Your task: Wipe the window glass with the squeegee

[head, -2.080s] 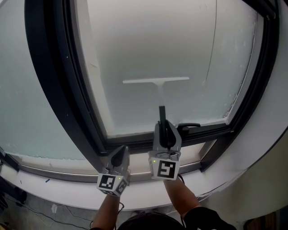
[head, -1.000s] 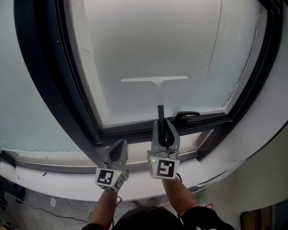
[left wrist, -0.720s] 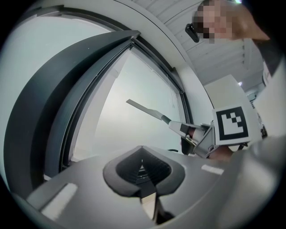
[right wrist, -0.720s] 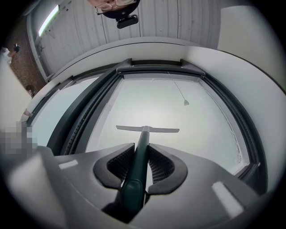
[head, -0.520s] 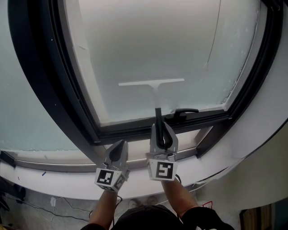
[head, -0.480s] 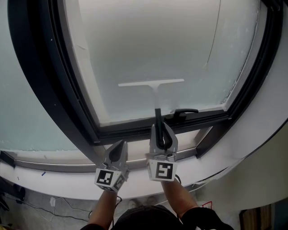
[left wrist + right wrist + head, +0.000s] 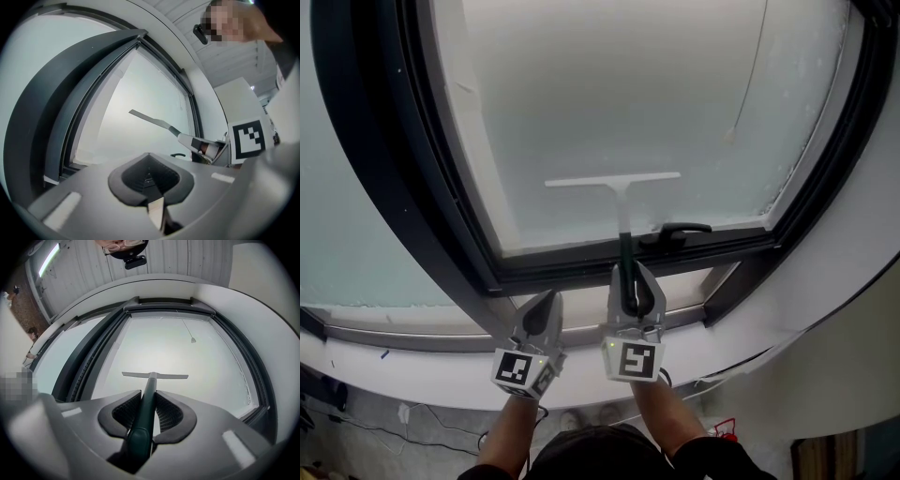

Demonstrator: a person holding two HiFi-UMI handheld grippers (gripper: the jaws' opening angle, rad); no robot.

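Note:
My right gripper (image 7: 636, 286) is shut on the dark handle of the squeegee (image 7: 622, 202). Its pale blade (image 7: 612, 179) lies flat and level across the lower middle of the frosted window glass (image 7: 609, 103). In the right gripper view the squeegee handle (image 7: 143, 418) runs up between the jaws of the right gripper (image 7: 146, 404) to the blade (image 7: 155, 376). My left gripper (image 7: 542, 317) hangs just left of the right one, below the dark window frame (image 7: 581, 267), shut with nothing in it. From the left gripper view (image 7: 150, 176) the squeegee (image 7: 154, 121) shows to the right.
A black window handle (image 7: 675, 231) sits on the bottom frame just right of the squeegee handle. A thin cord (image 7: 750, 70) hangs down the right of the pane. A white sill (image 7: 422, 361) curves below. Fixed panes flank the sash at left (image 7: 347, 169).
The squeegee blade and my right gripper have shifted slightly left and lower on the glass. The left gripper has stayed beside the right one.

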